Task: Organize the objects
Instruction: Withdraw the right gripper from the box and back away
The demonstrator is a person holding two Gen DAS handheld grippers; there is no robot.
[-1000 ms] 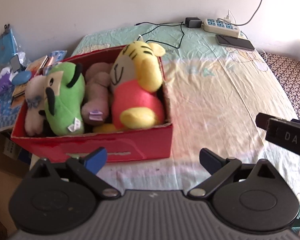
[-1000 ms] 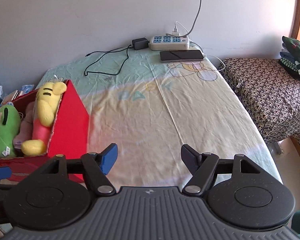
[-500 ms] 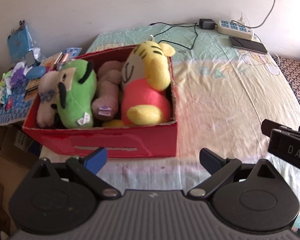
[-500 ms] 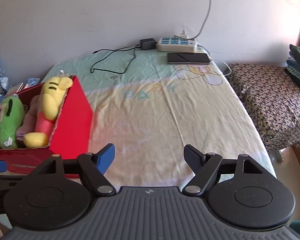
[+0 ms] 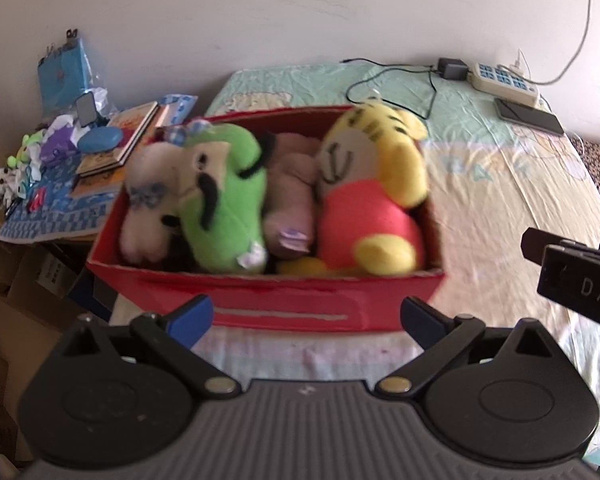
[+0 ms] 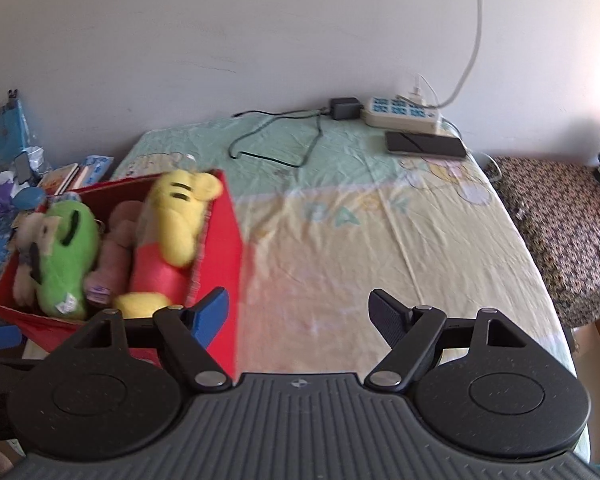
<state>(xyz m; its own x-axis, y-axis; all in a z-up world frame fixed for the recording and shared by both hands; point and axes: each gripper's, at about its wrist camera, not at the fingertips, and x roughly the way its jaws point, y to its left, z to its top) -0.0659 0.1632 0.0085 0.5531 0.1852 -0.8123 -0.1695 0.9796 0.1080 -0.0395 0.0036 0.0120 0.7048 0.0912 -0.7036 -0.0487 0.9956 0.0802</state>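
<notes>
A red box (image 5: 284, 314) stands on the bed's left part and holds several plush toys: a yellow tiger in a pink top (image 5: 374, 188), a green plush (image 5: 224, 208), a mauve plush (image 5: 292, 196) and a pale one (image 5: 148, 200). My left gripper (image 5: 304, 314) is open and empty, just in front of the box's near wall. My right gripper (image 6: 300, 314) is open and empty, to the right of the box (image 6: 226, 248), over the bare sheet. The tiger (image 6: 176, 224) and green plush (image 6: 66, 248) also show there.
A power strip (image 6: 400, 112), a charger with a black cable (image 6: 276, 136) and a phone (image 6: 424, 145) lie at the bed's far end. A cluttered side table (image 5: 60, 160) with books stands left of the box. A patterned cushion (image 6: 560, 232) lies right of the bed.
Both grippers have drawn back and risen, so the box and the bed look smaller and farther. The left view has swung right to centre on the box. Both stay open.
</notes>
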